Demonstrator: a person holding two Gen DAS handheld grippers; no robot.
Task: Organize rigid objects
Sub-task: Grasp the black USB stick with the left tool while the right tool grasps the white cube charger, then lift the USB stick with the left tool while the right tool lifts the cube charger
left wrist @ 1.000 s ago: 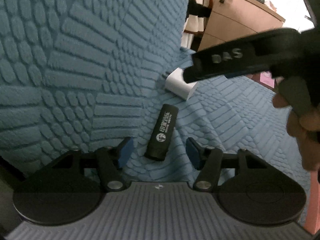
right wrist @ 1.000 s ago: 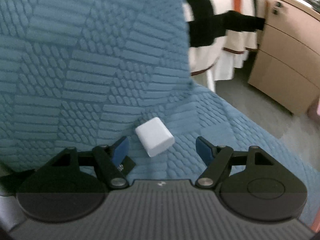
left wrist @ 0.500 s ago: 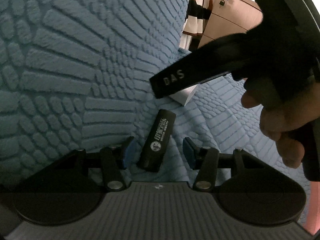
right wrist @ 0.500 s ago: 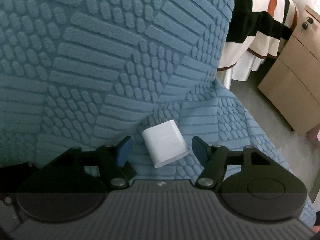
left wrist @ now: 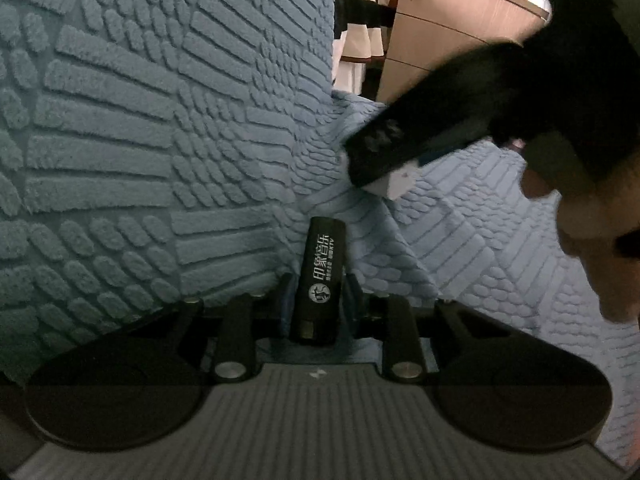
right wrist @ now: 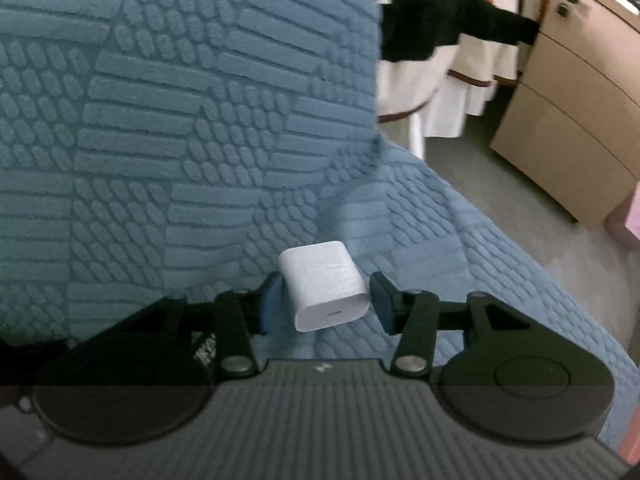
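Observation:
A black lighter-like stick with white print (left wrist: 322, 276) lies on the blue textured sofa cover; my left gripper (left wrist: 318, 296) is shut on its near end. A white charger cube (right wrist: 324, 285) sits on the sofa seat between the blue pads of my right gripper (right wrist: 325, 302); the left pad touches it and a small gap shows at the right pad. In the left wrist view the right gripper's black finger (left wrist: 420, 140) covers most of the white cube (left wrist: 398, 184).
The blue sofa backrest (right wrist: 180, 100) rises right behind both objects. The seat edge (right wrist: 540, 264) drops to the floor on the right. A wooden cabinet (right wrist: 580, 100) and a striped cloth (right wrist: 460, 40) stand beyond. A hand (left wrist: 592, 232) holds the right gripper.
My left gripper has moved in and closed on the black stick. My right gripper has moved up around the white cube and its jaws have narrowed.

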